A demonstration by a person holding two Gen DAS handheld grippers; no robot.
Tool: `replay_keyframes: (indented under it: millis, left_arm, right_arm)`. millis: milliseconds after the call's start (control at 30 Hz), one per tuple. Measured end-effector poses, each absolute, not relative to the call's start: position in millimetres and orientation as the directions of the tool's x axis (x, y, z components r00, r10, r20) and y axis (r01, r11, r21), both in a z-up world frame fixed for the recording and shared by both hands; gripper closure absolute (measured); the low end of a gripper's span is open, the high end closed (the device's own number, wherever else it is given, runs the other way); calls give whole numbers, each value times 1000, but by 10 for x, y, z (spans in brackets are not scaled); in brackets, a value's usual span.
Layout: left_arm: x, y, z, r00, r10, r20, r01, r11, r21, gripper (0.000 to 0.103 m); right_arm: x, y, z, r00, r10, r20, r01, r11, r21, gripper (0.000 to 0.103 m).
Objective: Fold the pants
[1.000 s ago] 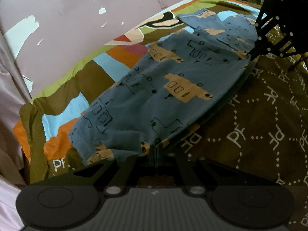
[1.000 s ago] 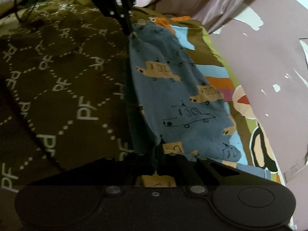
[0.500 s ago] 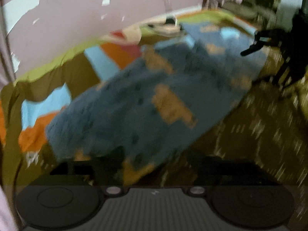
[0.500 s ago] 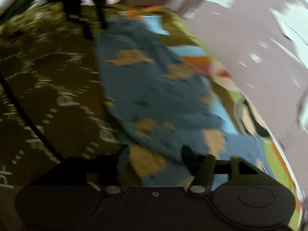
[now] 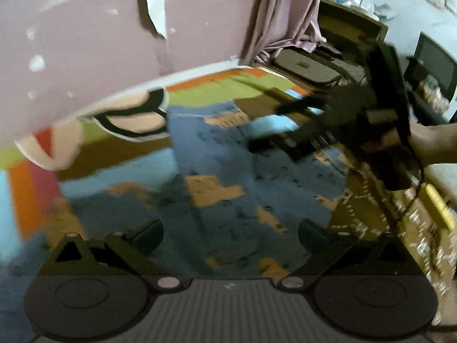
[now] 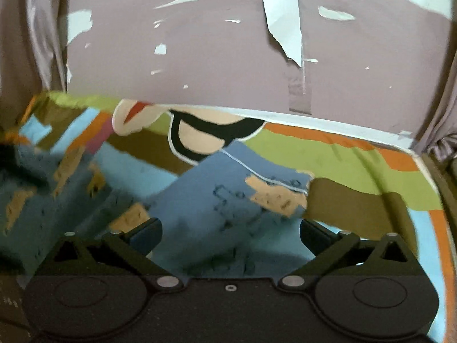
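The blue pants [image 5: 228, 183] with tan car prints lie folded lengthwise on the colourful bedspread [image 5: 120, 148]. My left gripper [image 5: 230, 235] is open and empty just above the pants. My right gripper [image 6: 230, 235] is open and empty over the pants [image 6: 205, 208] near the hemmed leg end [image 6: 274, 183]. The right gripper also shows in the left wrist view [image 5: 308, 125], blurred, above the far part of the pants.
A mauve wall [image 6: 217, 51] with peeling paint borders the bed's far side. A curtain [image 5: 285, 14] hangs at the corner, with bags and shelves [image 5: 314, 65] beyond. Brown patterned bedding [image 5: 385, 214] lies right of the pants.
Both grippers were shut on the pants' edge a second ago. They have let go, opened, and swung toward the wall side; the pants now lie flat.
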State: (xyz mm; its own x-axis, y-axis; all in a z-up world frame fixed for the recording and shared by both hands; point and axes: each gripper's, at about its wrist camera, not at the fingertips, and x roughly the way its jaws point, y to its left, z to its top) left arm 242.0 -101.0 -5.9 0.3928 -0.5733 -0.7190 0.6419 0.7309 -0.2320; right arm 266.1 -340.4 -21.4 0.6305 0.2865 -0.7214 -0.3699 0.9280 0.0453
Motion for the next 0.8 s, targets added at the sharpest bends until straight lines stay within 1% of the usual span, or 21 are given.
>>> replay_keyframes:
  millis: [67,167,267,333,367,433,500,533,600,633,700,733,767,800]
  left_arm:
    - [2404,-1021,-192,372,-598,-711,609,735,-300,2]
    - [2426,-997,-346,362,-645,-673,555,729,-401,6]
    - [2472,-881,-476,378,-670,-638,493,730,-474,11]
    - [2531,-825,-513,383,-681,-624,445,728,-521,12]
    - [2560,-803,-542,378,-685,-622,423,726,-542,13]
    - [2623,-801,-597,359,-683,-636,398,729,-557,17]
    - [2640,-789,-632,344,-680,-648,392,731,-559,27]
    - [2638,-775,-640,339,-674,-656,395,735,-551,30]
    - [2633,-744,-643,337,-665,-667,391,743,-543,44]
    - [2645,-720,-649,338,-660,-671,377,748,-545,48]
    - [2678,-686,-662,342,-644,-684,326,764,-557,66]
    - [2701,-682,-672,347,-627,-698,296,779,-553,73]
    - [2715,-685,-680,350,-612,-709,278,791,-545,84]
    - [2724,-695,-677,354,-599,-718,269,800,-536,85]
  right_arm:
    - [2772,-3393,-199,604,345,-718,-387,915,114,1]
    - [2898,-3389,-177,553,430,-713,-421,883,206,2]
    - [2981,-3392,-183,493,498,-713,-436,851,293,6]
    - [3017,-3387,-212,466,523,-713,-447,835,321,8]
    - [3034,-3378,-235,458,528,-715,-455,830,322,11]
    - [3075,-3364,-290,447,530,-721,-460,827,323,15]
    - [3114,-3372,-337,442,536,-719,-452,825,337,25]
    - [3136,-3364,-353,442,538,-718,-451,825,341,27]
    - [3186,-3329,-389,439,535,-722,-453,826,336,33]
    - [3215,-3298,-403,440,529,-726,-455,828,327,34]
    - [3291,-3203,-414,450,508,-734,-458,837,299,40]
    - [3336,-3148,-417,456,491,-742,-453,846,281,41]
    - [3392,-3089,-424,461,467,-755,-440,859,262,43]
    - [3449,-3028,-435,468,436,-769,-417,876,243,44]
